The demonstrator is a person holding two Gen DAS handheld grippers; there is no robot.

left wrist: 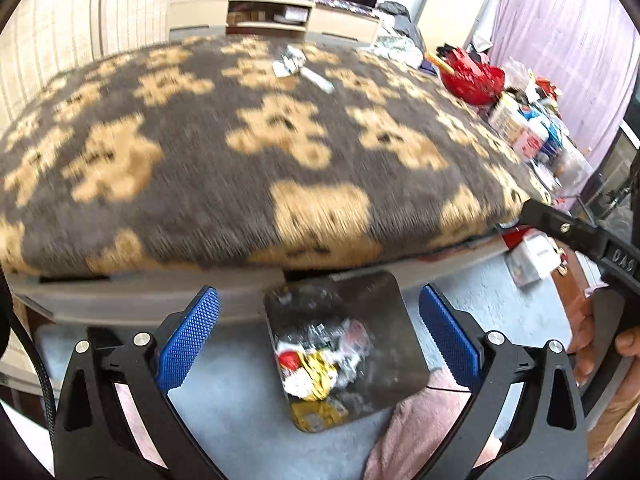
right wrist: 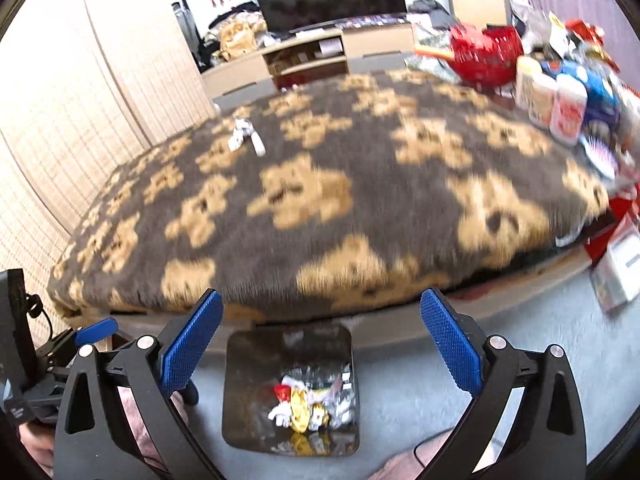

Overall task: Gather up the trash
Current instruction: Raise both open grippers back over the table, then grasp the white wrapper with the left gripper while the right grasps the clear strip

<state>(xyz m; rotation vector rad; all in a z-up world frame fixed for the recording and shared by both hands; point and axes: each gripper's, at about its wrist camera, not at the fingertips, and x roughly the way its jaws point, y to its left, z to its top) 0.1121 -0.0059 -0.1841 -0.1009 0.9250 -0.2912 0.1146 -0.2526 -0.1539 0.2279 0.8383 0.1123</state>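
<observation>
1. The left gripper is spread wide with nothing between its blue pads.
2. The right gripper is likewise spread wide and empty.
3. A dark square trash bin on the pale carpet, at 6 o'clock below both grippers, holds crumpled foil and plastic wrappers.
4. More crumpled silver wrappers lie at 12 o'clock on the brown bear-patterned blanket.

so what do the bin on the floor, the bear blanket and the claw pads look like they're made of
Bin: probably glossy dark plastic or metal; its inner walls mirror the wrappers inside it.
Bear blanket: soft fleece or plush, with a fuzzy, matte pile.
Claw pads: likely blue rubber, matte, with a fine knurled grid for grip.
</observation>
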